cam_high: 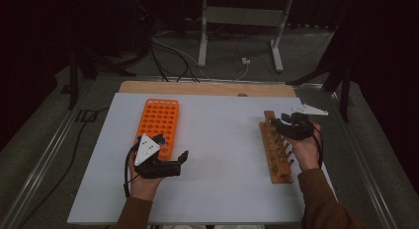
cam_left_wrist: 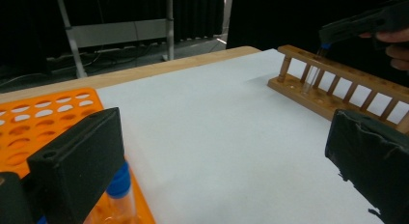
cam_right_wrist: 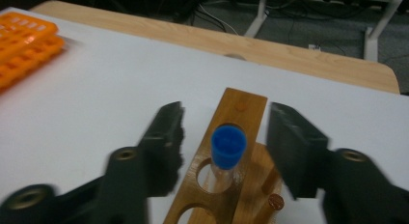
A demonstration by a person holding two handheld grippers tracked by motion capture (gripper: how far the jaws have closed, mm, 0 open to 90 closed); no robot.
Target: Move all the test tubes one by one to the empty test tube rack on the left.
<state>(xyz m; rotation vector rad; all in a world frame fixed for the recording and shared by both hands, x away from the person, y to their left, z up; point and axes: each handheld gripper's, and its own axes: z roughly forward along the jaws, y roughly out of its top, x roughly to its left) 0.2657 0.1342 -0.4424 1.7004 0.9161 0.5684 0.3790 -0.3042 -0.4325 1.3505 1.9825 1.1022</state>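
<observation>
A wooden tube rack (cam_high: 275, 150) lies at the right of the white sheet, and an orange tube rack (cam_high: 158, 123) at the left. My right gripper (cam_high: 277, 123) hovers over the wooden rack's far end. In the right gripper view its jaws stand on either side of a blue-capped tube (cam_right_wrist: 228, 147) that sits upright in a hole of the wooden rack (cam_right_wrist: 243, 105), with a gap on each side. My left gripper (cam_high: 172, 147) rests by the orange rack's near end, jaws wide apart and empty. Beside its left jaw a blue-capped tube (cam_left_wrist: 118, 185) stands in the orange rack (cam_left_wrist: 43, 118).
A white sheet (cam_high: 217, 155) covers the tabletop, with a wooden edge (cam_high: 207, 88) at the far side. A metal stand (cam_high: 242, 17) and cables lie on the floor beyond. Bare sheet stretches between the two racks.
</observation>
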